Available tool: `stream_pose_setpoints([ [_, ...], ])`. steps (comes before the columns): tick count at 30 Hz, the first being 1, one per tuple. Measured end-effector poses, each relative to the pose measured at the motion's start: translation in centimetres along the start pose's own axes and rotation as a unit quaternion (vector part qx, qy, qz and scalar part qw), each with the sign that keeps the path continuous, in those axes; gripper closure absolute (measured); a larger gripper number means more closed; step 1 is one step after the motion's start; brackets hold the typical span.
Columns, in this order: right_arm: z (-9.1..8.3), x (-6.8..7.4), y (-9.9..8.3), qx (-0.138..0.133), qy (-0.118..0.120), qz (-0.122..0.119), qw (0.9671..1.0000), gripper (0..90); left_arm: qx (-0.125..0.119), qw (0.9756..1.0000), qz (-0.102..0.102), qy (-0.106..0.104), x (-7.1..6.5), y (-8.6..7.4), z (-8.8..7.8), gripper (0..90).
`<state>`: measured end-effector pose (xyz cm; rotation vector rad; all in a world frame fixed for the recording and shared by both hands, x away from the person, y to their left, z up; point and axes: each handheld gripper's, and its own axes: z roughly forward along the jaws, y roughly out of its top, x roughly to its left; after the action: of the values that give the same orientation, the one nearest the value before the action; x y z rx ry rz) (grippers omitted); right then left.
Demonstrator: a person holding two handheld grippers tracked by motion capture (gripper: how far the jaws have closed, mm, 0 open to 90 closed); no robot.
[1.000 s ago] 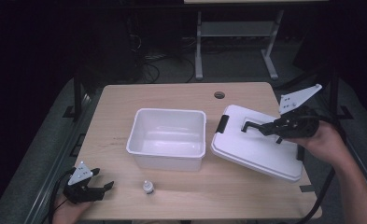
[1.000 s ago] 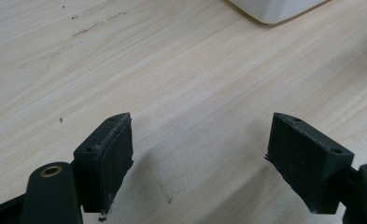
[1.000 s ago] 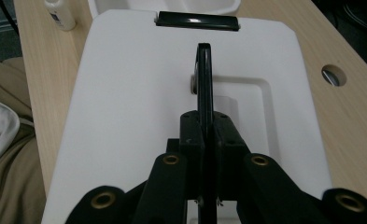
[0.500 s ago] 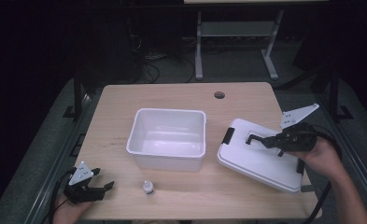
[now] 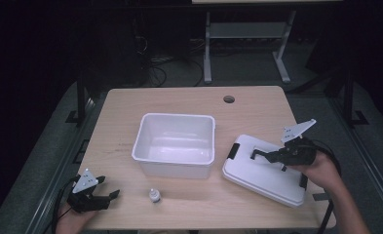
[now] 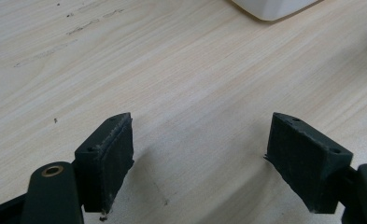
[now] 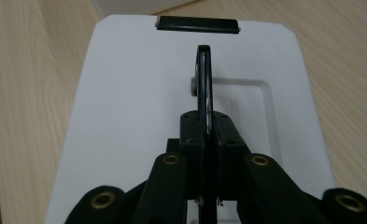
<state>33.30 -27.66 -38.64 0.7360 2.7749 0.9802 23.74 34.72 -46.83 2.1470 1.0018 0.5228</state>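
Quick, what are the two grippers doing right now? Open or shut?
Left gripper: open, holding nothing, low over the wooden table.
Right gripper: shut on the thin black handle of the white plastic lid.

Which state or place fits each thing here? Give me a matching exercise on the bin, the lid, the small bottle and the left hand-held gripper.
Things:
1. white bin
2. white lid
3. small bottle
4. left hand-held gripper

States or places:
A. jaws open over bare table
B. gripped by its black handle in the right hand-held gripper
C. mid-table, nothing inside
D. upright near the front edge, in front of the bin

Pairs: 1-C, 2-B, 3-D, 4-A
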Motion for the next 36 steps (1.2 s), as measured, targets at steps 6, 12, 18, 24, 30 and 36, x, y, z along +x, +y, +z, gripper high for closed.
stream_pose_setpoints([
  [6,1.2,0.0,-0.5,0.006,0.003,0.003,1.0000,83.7,0.000,1.0000,-0.002,0.000,0.0,-0.1,0.0,22.8],
  [12,2.2,0.0,-1.1,0.009,0.009,0.016,0.9998,83.5,0.002,1.0000,0.003,-0.002,-0.1,0.1,0.0,22.8],
  [18,2.5,0.1,-1.6,-0.001,0.016,0.025,0.9996,82.7,0.003,1.0000,0.004,-0.001,-0.2,0.1,0.1,22.8],
  [24,2.3,0.4,-1.7,-0.013,0.021,0.026,0.9994,76.5,0.001,1.0000,0.005,-0.001,-0.2,0.1,0.1,22.8],
  [30,2.0,1.4,-1.8,-0.022,0.021,0.028,0.9991,65.3,0.002,0.9999,0.011,-0.003,-0.4,0.3,0.2,22.8],
  [36,1.8,2.3,-1.7,-0.033,0.022,0.026,0.9989,56.5,0.002,0.9999,0.011,-0.007,-0.5,0.3,0.3,23.1],
])
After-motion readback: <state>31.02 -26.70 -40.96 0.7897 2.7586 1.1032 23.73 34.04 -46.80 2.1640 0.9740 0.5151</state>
